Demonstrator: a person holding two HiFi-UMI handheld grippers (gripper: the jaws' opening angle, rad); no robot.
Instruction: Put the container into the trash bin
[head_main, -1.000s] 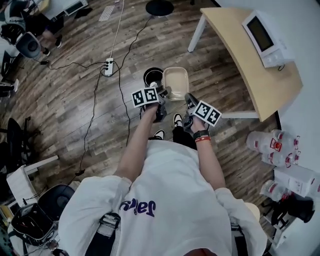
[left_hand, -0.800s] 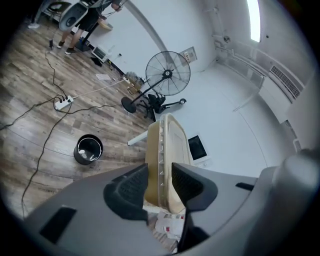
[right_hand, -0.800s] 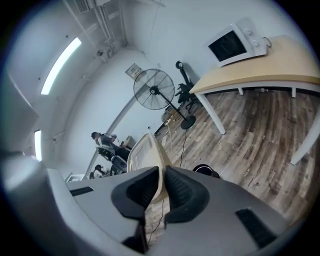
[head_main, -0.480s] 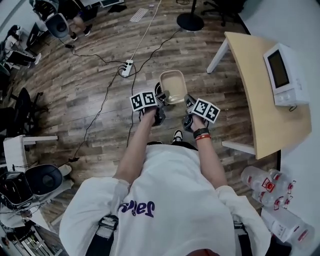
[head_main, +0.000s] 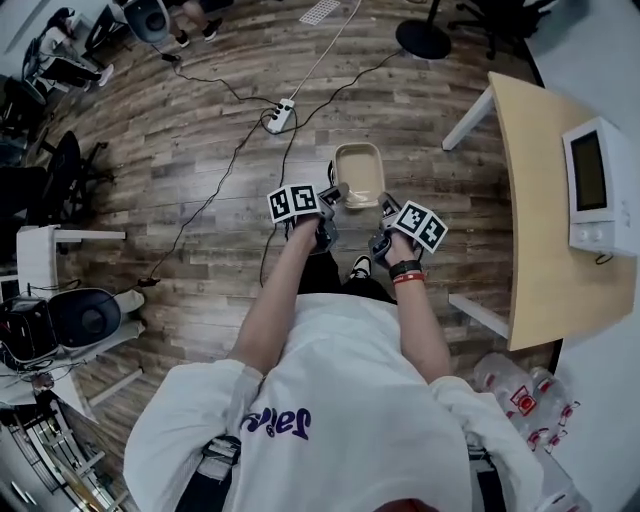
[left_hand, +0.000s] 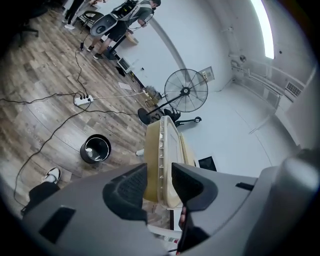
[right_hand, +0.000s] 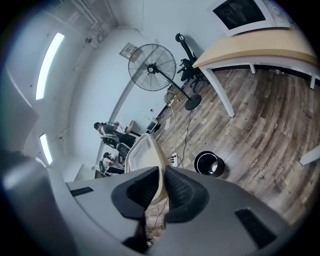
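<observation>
The left claw (left_hand: 159, 172) grips one rim of the beige container (head_main: 360, 172), and the right claw (right_hand: 162, 176) is closing on the opposite rim. The container is held in the air above the wooden floor (head_main: 200, 120), near the black trash bin (left_hand: 96, 148).

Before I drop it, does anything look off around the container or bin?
Nothing damaged or spilled. The beige plastic container looks empty and intact; the black round trash bin stands upright with something white inside. Loose black cables and a white power strip lie on the floor nearby.
</observation>
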